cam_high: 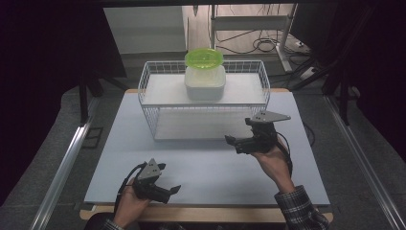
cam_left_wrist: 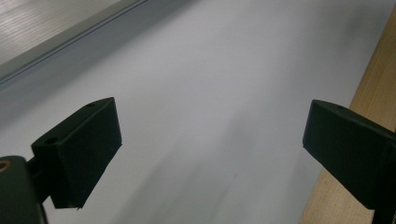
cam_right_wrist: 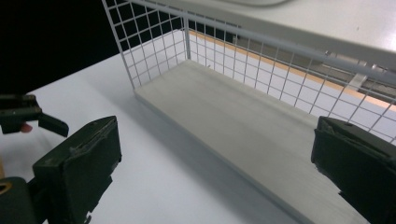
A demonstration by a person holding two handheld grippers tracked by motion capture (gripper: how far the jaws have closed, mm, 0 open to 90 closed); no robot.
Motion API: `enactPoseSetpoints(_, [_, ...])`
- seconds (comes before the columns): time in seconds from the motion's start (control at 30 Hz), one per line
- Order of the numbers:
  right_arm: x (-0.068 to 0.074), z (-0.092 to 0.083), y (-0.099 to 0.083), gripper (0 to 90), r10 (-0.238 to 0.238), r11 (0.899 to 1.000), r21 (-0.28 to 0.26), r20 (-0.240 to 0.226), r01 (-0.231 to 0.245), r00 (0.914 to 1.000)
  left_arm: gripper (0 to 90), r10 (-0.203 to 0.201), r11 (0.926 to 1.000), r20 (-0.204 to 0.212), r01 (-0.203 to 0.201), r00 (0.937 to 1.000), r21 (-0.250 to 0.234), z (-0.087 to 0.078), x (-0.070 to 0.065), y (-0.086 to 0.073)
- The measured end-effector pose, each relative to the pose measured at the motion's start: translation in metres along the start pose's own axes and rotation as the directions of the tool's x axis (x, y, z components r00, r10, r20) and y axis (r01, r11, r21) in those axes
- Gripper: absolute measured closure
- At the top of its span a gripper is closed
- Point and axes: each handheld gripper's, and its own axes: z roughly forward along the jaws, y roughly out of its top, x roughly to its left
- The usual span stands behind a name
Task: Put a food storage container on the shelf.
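A white wire rack (cam_high: 203, 98) stands in the upper middle of the high view, on the white bench (cam_high: 206, 163). On its top shelf sits a white box (cam_high: 205, 82) with a green lid (cam_high: 204, 58) leaning on it at the back. The left gripper (cam_high: 165, 190) is low in the frame, near the bench's front edge, with its jaws wide apart and nothing between them. The right gripper (cam_high: 239, 141) is right of the middle, just in front of the rack, jaws also apart and empty.
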Motion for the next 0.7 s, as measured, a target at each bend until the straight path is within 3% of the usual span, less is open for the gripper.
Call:
enactPoseSetpoints(0.23, [0.008, -0.007, -0.012, 0.7, -0.006, 1.000, -0.014, -0.006, 0.006, 1.0000, 4.0, 0.001, 1.0000, 0.000, -0.001, 1.0000, -0.002, 0.000, -0.001, 0.000])
enactPoseSetpoints(0.7, [0.011, -0.008, -0.051, 0.1, -0.018, 0.998, 0.061, 0.020, 0.017, 0.9996, 3.3, -0.018, 0.9997, 0.005, 0.019, 0.9998, -0.016, -0.002, 0.001, 0.000])
